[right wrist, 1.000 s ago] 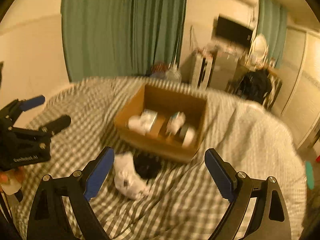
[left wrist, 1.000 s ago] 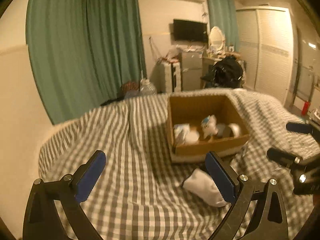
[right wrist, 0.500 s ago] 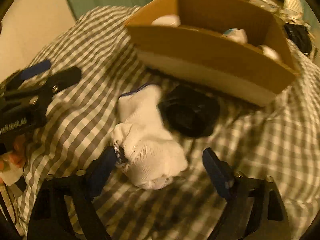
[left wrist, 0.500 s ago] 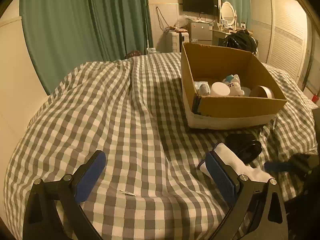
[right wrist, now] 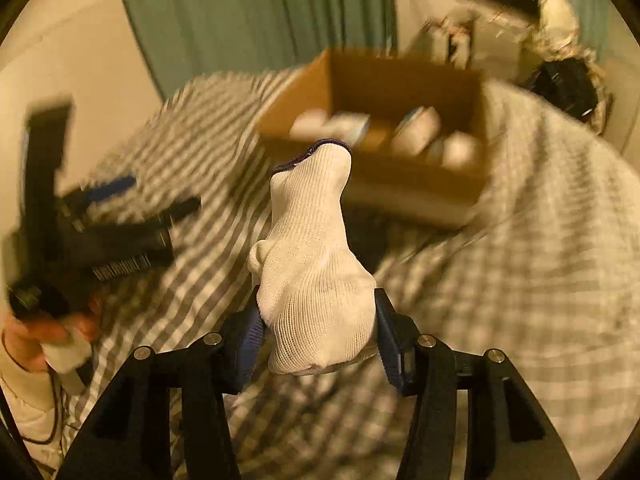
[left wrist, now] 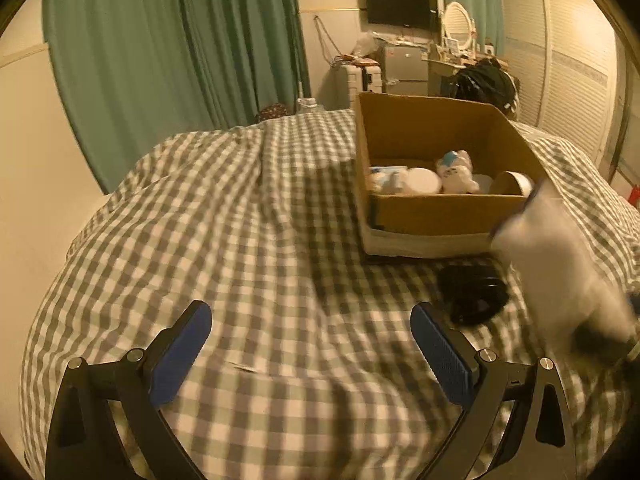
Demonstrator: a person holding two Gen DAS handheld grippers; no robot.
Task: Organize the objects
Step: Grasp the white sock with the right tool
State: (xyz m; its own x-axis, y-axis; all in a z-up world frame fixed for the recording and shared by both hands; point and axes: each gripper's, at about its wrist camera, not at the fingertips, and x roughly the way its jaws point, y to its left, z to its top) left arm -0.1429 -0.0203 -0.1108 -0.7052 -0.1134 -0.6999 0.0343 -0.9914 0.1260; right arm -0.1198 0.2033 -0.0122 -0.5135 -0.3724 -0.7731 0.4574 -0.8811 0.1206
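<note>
My right gripper (right wrist: 316, 332) is shut on a white knitted glove (right wrist: 312, 256) and holds it up above the checked bedspread (right wrist: 520, 280). The glove also shows blurred at the right of the left wrist view (left wrist: 560, 272). A cardboard box (left wrist: 436, 212) with a small plush toy (left wrist: 456, 172) and other small items stands on the bed beyond it. A black object (left wrist: 474, 292) lies on the bedspread in front of the box. My left gripper (left wrist: 312, 350) is open and empty, low over the bedspread; it also shows blurred in the right wrist view (right wrist: 100, 232).
Green curtains (left wrist: 180, 60) hang behind the bed. A TV (left wrist: 400, 6), a dresser with clutter (left wrist: 404, 68) and a white wardrobe (left wrist: 568, 60) stand at the back right. The bedspread (left wrist: 240, 220) spreads wide to the left of the box.
My right gripper closed on the white glove and lifted it off the bed toward the box. My left gripper stayed open and drew back a little.
</note>
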